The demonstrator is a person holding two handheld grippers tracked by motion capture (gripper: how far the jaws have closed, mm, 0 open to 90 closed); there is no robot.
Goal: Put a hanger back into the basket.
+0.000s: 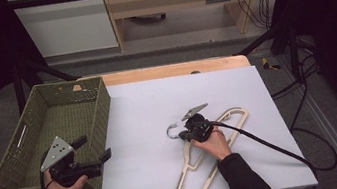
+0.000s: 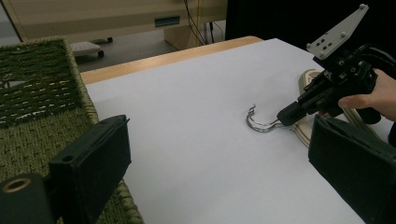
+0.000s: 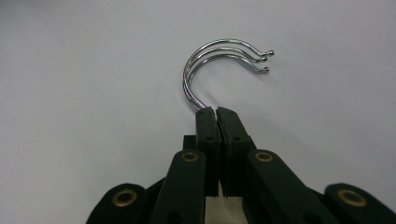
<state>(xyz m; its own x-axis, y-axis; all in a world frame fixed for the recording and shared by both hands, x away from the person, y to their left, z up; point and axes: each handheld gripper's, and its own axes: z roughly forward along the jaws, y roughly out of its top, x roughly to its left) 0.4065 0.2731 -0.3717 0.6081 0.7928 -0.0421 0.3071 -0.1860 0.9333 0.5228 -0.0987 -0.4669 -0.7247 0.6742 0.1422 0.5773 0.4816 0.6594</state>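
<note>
Right gripper (image 3: 216,112) is clamped on the hangers' (image 1: 223,134) metal hooks (image 3: 219,60) on the white table (image 1: 148,107). Left gripper (image 1: 94,148) stands wide beside the basket (image 1: 58,116), holding nothing.

We find no readable text, no labels, no brand marks, no numbers, no signs on anything here, lettering nowhere legible to us in the high view or either gripper view
</note>
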